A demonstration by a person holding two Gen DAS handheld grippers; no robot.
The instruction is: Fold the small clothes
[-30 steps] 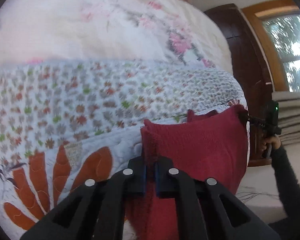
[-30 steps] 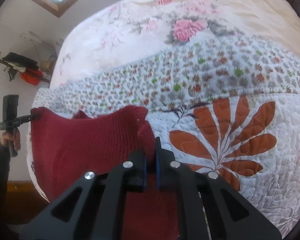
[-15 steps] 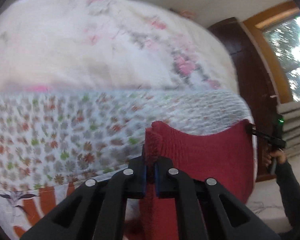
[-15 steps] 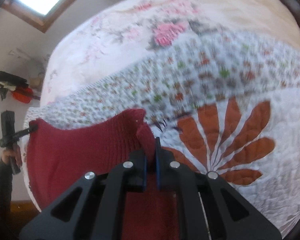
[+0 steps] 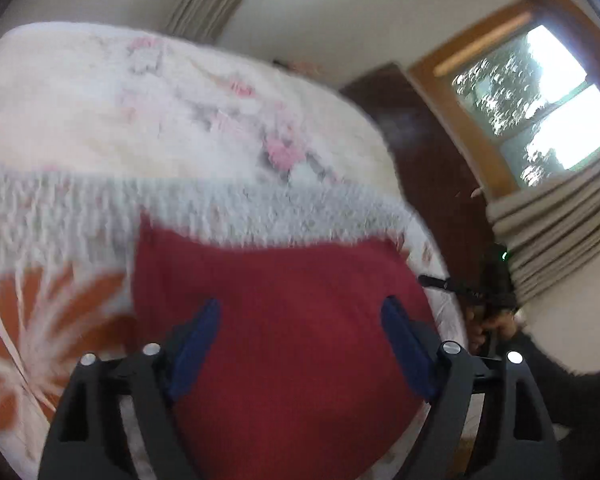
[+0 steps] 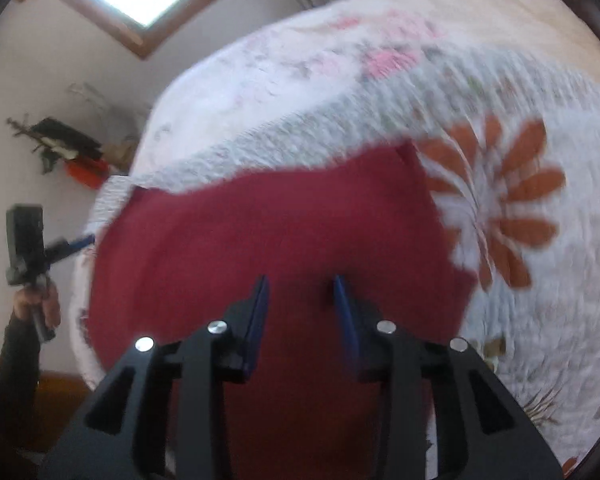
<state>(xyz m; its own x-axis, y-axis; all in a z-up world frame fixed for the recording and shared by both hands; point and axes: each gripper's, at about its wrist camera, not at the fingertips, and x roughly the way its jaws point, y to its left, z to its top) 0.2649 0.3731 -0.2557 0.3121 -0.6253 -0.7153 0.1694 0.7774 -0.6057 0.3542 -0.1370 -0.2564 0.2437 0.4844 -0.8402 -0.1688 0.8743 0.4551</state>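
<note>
both my left gripper (image 5: 300,344) and right gripper (image 6: 300,308) are released above the red cloth (image 6: 260,240), whose long side runs along the bed (image 6: 540,320) edge between them.

Home bedroom. Bed (image 5: 80,92) fills most of both views, covered by floral quilt (image 6: 520,208) with orange petals and pink-rose bedspread (image 5: 204,120). Wood-framed window (image 5: 540,100) with gathered beige curtain (image 5: 556,224), dark wooden furniture (image 5: 428,152) beside bed, plain white walls (image 6: 60,60), clutter in corner (image 6: 68,148).
</note>
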